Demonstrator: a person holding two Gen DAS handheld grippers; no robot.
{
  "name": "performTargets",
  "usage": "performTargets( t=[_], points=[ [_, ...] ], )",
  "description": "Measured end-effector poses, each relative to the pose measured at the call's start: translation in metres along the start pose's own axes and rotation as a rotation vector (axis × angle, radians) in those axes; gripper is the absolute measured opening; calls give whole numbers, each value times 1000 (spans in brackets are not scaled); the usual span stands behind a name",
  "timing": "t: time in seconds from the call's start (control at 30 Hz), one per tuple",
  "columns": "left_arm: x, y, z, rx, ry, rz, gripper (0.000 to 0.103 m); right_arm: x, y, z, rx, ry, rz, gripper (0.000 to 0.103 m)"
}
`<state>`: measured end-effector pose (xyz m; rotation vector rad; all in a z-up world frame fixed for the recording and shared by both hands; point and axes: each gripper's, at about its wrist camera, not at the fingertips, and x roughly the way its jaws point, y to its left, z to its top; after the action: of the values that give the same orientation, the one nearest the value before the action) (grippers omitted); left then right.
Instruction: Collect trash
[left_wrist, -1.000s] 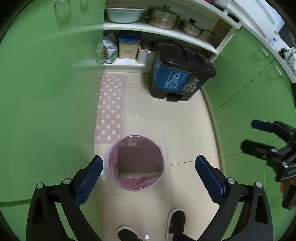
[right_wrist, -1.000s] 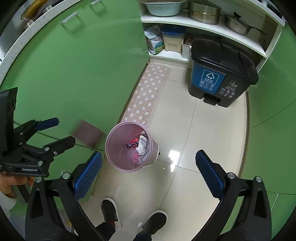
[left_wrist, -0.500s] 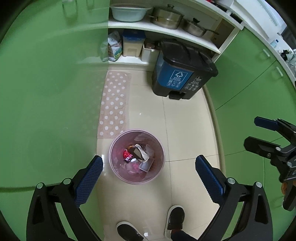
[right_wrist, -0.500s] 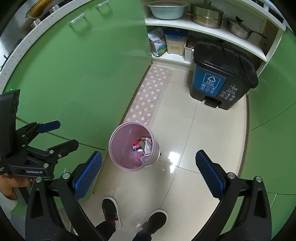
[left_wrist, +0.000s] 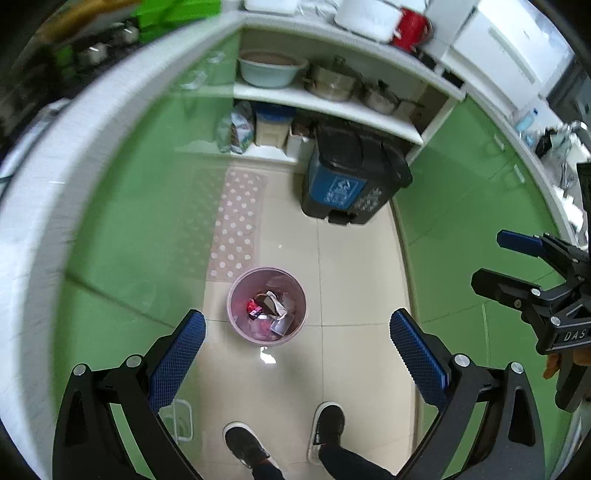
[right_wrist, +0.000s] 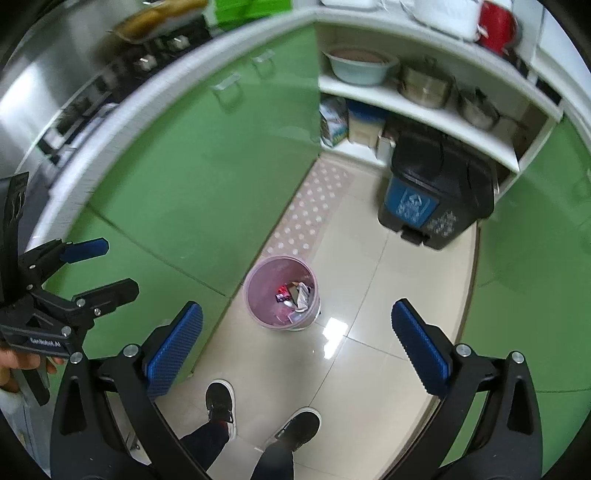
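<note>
A pink bin (left_wrist: 236, 302) stands on the tiled floor far below, holding several pieces of trash (left_wrist: 271, 312); it also shows in the right wrist view (right_wrist: 255, 299). My left gripper (left_wrist: 297, 360) is open and empty, high above the bin. My right gripper (right_wrist: 297, 354) is open and empty too, also high above the floor. Each gripper shows in the other's view, the right one (left_wrist: 495, 260) at the right edge, the left one (right_wrist: 110, 267) at the left edge.
Green cabinets (left_wrist: 140, 236) line both sides of the narrow floor. A black and blue pedal bin (left_wrist: 351, 181) stands at the far end under white shelves with pots (left_wrist: 332, 86). A dotted mat (left_wrist: 238, 221) lies beyond the pink bin. The person's shoes (left_wrist: 284, 432) are below.
A dark flat piece that was falling above the pink bin a second ago now lies inside it. Both grippers have risen, so the bin looks smaller and the countertops have come into view.
</note>
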<state>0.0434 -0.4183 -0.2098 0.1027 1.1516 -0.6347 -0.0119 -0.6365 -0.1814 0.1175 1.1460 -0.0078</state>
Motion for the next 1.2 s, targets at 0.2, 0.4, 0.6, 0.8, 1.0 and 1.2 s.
performTargets(
  t=[0.2, 0.4, 0.6, 0.8, 1.0, 1.2],
  points=[
    [-78, 5, -9, -65, -75, 47, 96, -69, 37, 14, -74, -47, 49, 100],
    [-158, 28, -25, -160, -171, 122, 96, -116, 85, 25, -201, -82, 115, 100],
    [-231, 69, -47, -243, -251, 211, 96, -142, 158, 39, -349, -102, 202, 100],
    [-292, 119, -75, -307, -302, 298, 96, -157, 238, 52, -459, -128, 292, 100],
    [-332, 168, -105, -338, -310, 344, 96, -166, 317, 63, -535, -157, 358, 100],
    [-351, 204, -125, -334, -293, 358, 96, -159, 378, 65, -586, -160, 380, 100]
  ],
)
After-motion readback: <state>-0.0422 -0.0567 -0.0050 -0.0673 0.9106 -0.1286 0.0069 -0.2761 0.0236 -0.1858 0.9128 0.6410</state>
